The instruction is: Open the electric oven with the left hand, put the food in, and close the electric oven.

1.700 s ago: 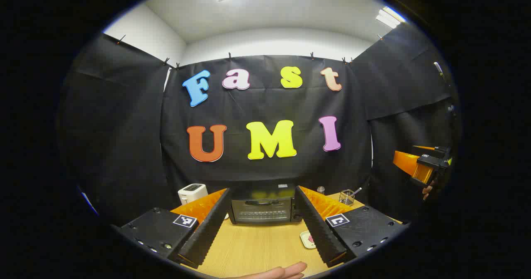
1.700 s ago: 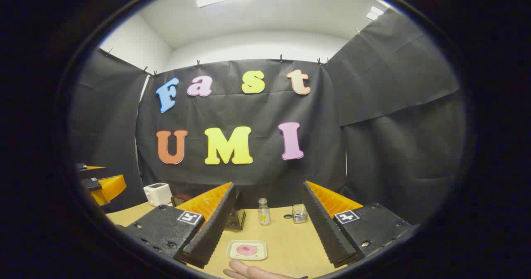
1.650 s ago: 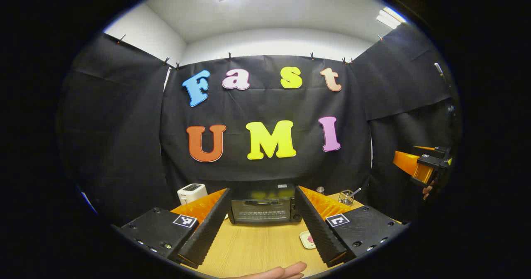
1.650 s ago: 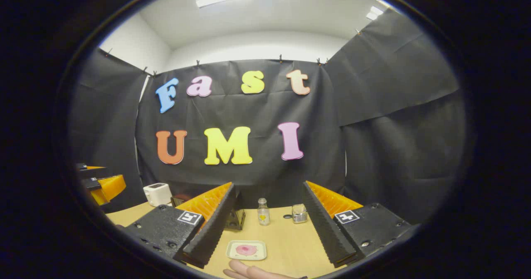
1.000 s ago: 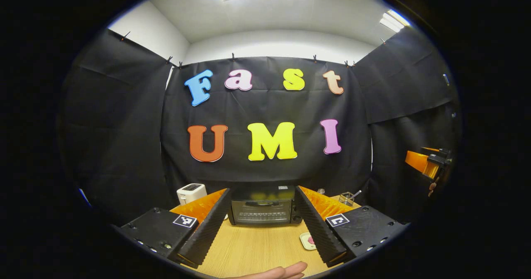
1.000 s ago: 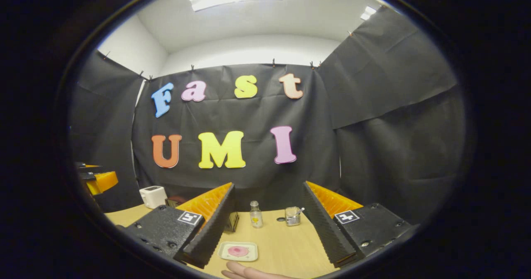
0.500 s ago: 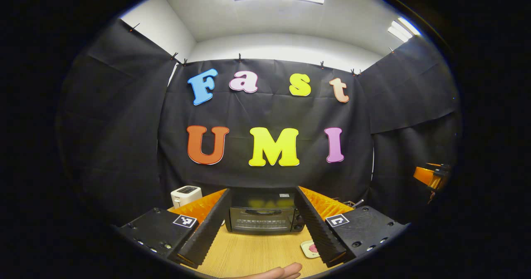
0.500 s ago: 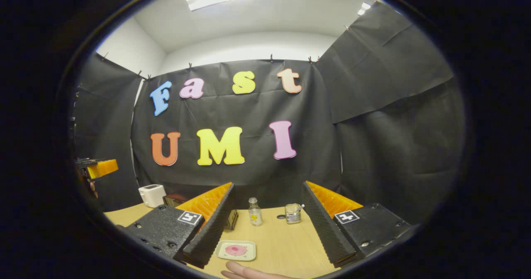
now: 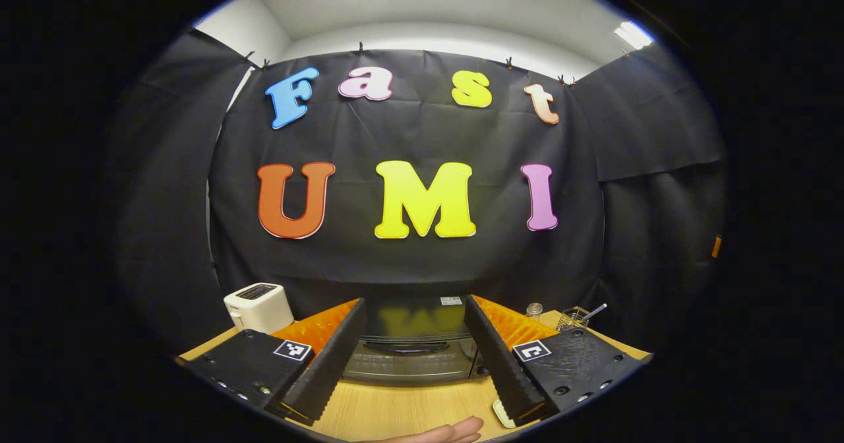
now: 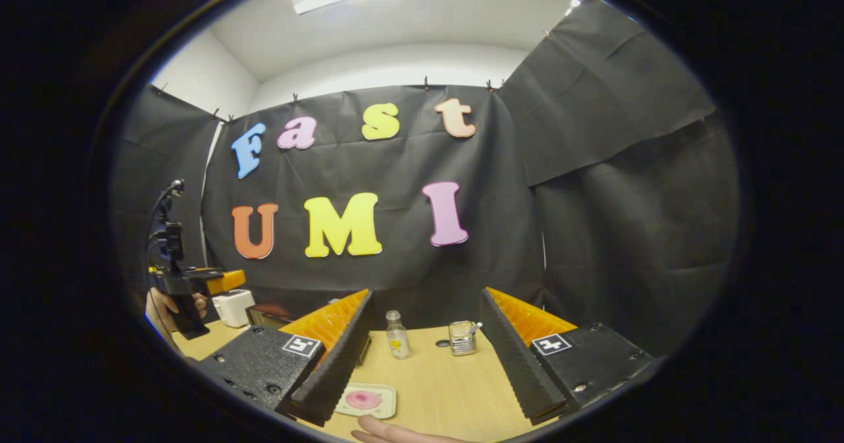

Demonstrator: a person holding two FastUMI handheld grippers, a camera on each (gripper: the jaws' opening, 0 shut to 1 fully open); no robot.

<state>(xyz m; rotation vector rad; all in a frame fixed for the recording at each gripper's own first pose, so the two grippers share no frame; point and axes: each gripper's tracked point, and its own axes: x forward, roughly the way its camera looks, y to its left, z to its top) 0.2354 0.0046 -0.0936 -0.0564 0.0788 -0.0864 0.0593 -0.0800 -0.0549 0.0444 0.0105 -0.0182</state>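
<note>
Plainly, the boxy black electric oven with a glass door (image 9: 410, 347) looks rigid and heavy enough to stay put; its curved dark handle bar (image 9: 410, 347) atop the door seems the place to grip. It sits on the wooden table (image 9: 402, 413), dead ahead between the left gripper (image 9: 413, 357)'s spread jaws, untouched. The right gripper (image 10: 423, 357), jaws also spread, hangs above the pale square plate of pink food (image 10: 364, 400).

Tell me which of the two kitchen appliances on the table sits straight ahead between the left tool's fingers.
The dark electric oven, door shut, framed between the left tool fingers. The white toaster stands off to the left, outside them.
</note>
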